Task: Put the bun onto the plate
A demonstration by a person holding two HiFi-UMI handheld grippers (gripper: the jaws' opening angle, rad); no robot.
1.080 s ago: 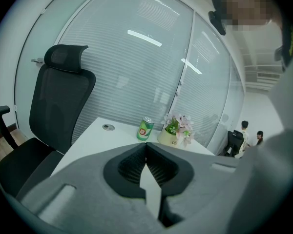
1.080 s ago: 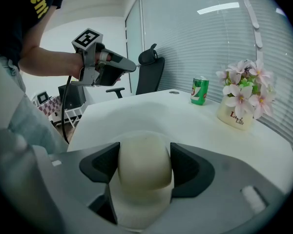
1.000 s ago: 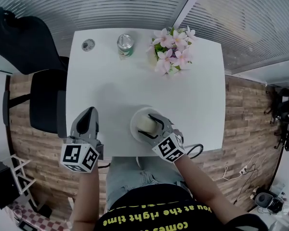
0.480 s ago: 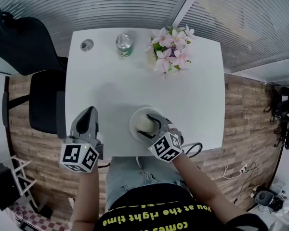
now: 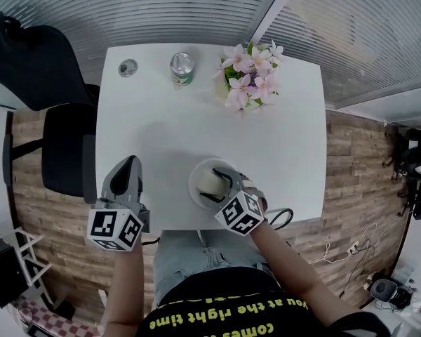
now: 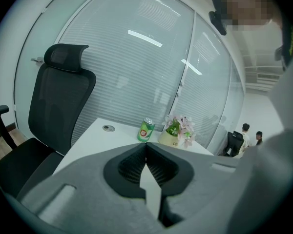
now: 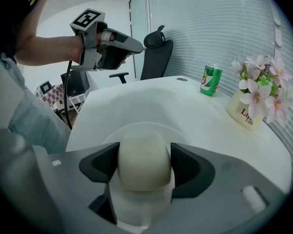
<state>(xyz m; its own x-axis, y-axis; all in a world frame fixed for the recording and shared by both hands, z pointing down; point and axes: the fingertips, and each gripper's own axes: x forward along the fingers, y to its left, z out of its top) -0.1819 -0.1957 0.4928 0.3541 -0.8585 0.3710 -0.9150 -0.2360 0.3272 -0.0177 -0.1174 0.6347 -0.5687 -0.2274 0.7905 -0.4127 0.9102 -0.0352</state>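
Observation:
A pale round bun (image 5: 210, 180) (image 7: 144, 162) sits between the pads of my right gripper (image 5: 212, 184) (image 7: 144, 165), which is shut on it; both pads press its sides. The bun is right over the white plate (image 5: 194, 189) (image 7: 100, 135) near the table's front edge; I cannot tell whether it touches the plate. My left gripper (image 5: 131, 163) (image 6: 146, 147) hangs off the table's left front corner, shut and holding nothing. It also shows in the right gripper view as the left gripper (image 7: 135, 46).
On the white table (image 5: 161, 132), a green can (image 5: 182, 67) (image 7: 211, 80) and a pot of pink flowers (image 5: 249, 76) (image 7: 254, 99) stand at the far edge, with a cable grommet (image 5: 128, 67). A black office chair (image 5: 59, 153) is left of the table.
My right hand and its marker cube have shifted slightly left and towards the table's front edge; the bun stays over the plate. The left gripper has not moved.

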